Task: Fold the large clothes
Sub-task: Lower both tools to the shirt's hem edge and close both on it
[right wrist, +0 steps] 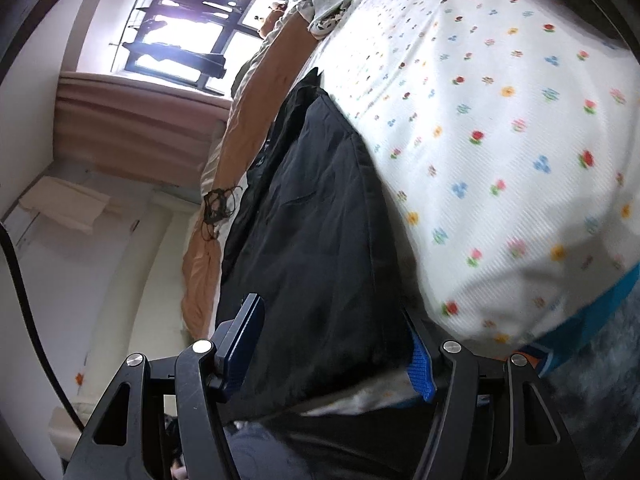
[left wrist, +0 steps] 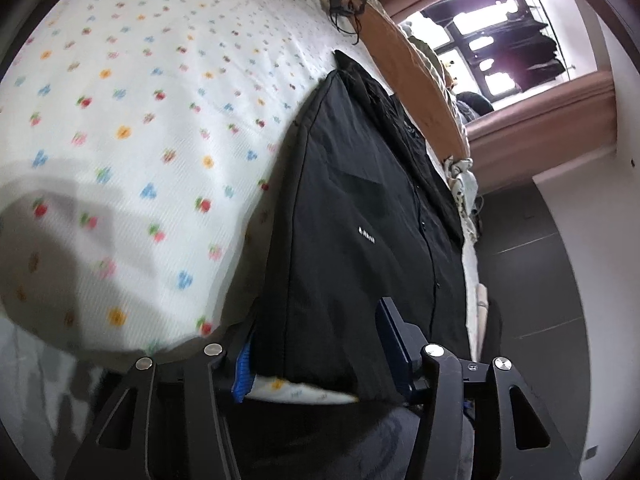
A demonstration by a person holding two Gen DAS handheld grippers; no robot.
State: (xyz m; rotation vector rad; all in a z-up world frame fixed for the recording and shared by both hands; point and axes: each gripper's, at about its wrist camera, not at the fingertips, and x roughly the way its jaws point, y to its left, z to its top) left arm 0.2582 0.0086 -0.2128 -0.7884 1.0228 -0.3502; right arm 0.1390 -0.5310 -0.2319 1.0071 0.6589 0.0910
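Observation:
A large black jacket (left wrist: 352, 216) with a small white chest logo lies flat on a white bed sheet with a flower print (left wrist: 132, 128). My left gripper (left wrist: 316, 344) is open, its jaws wide apart on either side of the jacket's near hem; one finger (left wrist: 394, 332) rests on top of the cloth, the other is under the edge. In the right wrist view the same jacket (right wrist: 312, 232) lies on the sheet (right wrist: 500, 140). My right gripper (right wrist: 336, 344) is open too, astride the near hem with one finger (right wrist: 248, 328) above the cloth.
An orange blanket (left wrist: 416, 92) runs along the far side of the bed, with a tangle of black cable (left wrist: 344, 0) on it. A bright window (right wrist: 188, 28) with hanging clothes stands beyond. Dark floor (left wrist: 536, 272) lies beside the bed.

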